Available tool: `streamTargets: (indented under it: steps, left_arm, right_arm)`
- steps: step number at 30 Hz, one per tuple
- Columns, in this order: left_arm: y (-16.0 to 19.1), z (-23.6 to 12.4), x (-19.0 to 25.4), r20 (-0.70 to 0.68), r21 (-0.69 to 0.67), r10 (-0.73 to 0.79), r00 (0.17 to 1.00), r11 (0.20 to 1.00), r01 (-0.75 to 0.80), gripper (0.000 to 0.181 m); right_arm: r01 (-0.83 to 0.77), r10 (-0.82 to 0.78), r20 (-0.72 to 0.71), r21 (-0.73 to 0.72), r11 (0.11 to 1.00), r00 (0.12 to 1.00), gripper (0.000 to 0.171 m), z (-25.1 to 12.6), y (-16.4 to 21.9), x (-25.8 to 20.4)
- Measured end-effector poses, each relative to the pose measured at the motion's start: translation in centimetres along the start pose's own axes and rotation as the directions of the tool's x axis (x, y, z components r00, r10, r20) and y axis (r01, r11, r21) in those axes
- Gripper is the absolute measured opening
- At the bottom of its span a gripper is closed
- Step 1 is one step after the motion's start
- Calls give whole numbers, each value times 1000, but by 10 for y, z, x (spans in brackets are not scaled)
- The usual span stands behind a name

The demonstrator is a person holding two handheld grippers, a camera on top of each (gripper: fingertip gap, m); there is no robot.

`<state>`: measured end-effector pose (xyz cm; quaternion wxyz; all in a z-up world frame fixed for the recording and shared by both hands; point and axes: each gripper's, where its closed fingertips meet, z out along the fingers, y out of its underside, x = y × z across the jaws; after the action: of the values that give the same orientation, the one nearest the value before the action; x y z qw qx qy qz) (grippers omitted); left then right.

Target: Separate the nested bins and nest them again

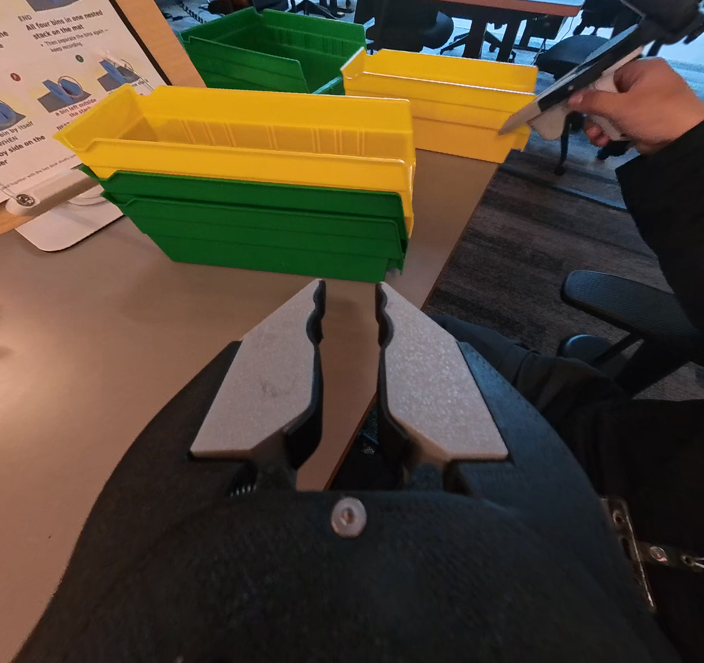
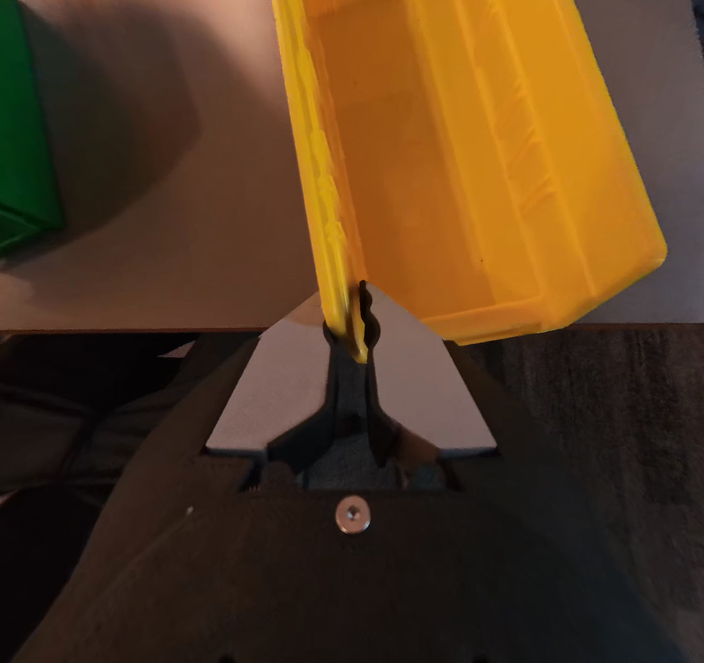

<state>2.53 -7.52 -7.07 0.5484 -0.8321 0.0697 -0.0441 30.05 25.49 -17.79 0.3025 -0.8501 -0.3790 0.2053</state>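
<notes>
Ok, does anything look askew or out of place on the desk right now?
One thing: the lone yellow bin sits at the desk's far corner, its end jutting past the edge, with the right gripper shut on its rim. The nested stack sits squarely, and nothing looks spilled or damaged.

Your yellow bin (image 2: 476, 149): smooth, slightly glossy moulded plastic, ribbed walls. Green bins (image 1: 266, 226): same plastic. Table (image 1: 95, 340): matt, smooth laminate, probably. Your left gripper (image 1: 350, 309): grainy grey fingers (image 1: 426, 378), matt black textured body. Instruction sheet (image 1: 57, 54): glossy paper.

Left gripper (image 1: 349, 294) agape, right gripper (image 2: 352, 325) clamped.
</notes>
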Motion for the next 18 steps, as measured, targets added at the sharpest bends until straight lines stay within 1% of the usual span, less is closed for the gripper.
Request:
streamTargets:
  steps: [4, 6, 7, 8, 9, 10, 11, 12, 13, 14, 16, 18]
  left_arm:
    - [4, 2, 0, 1, -15, 5, 1000, 1000, -5, 24]
    - [4, 0, -3, 11, -15, 5, 1000, 1000, -5, 24]
    - [3, -2, -5, 16, -9, 2, 1000, 1000, -1, 24]
    - [2, -4, -7, 17, -1, -4, 1000, 1000, 4, 24]
    - [1, -6, -9, 20, 5, -10, 1000, 1000, 10, 24]
    - [0, -7, -11, 26, 10, -15, 1000, 1000, 15, 24]
    - [0, -9, -13, 28, 13, -19, 999, 1000, 19, 24]
    - [0, -10, -14, 29, 16, -22, 999, 1000, 21, 25]
    - [-1, -11, -14, 30, 19, -23, 999, 1000, 22, 25]
    - [-1, -11, -14, 32, 20, -22, 999, 1000, 22, 25]
    - [0, -10, -15, 37, 16, -23, 999, 1000, 22, 26]
    - [2, -7, -15, 43, 7, -21, 999, 1000, 21, 27]
  right_arm:
    - [-67, 69, -37, 40, 997, 997, 5, 4, -7, 6]
    - [-69, 70, -24, 53, 996, 997, 8, 3, -9, 6]
    - [-70, 71, -8, 69, 995, 997, 19, 0, -12, 5]
    - [-75, 74, 8, 100, 992, 997, 36, -6, -17, 3]
    - [-81, 79, 20, 142, 987, 997, 45, -14, -24, 2]
    - [-87, 83, 31, 186, 979, 996, 51, -23, -31, 1]
    - [-91, 83, 46, 228, 969, 996, 61, -32, -37, -1]
    - [-96, 83, 59, 270, 958, 995, 77, -40, -43, -3]
    - [-100, 85, 63, 310, 945, 994, 89, -48, -49, -4]
    - [-104, 90, 56, 348, 932, 994, 96, -55, -55, -3]
    - [-91, 84, 35, 410, 907, 996, 103, -67, -64, -5]
    - [-37, 15, 52, 455, 890, 999, 110, -78, -74, -22]
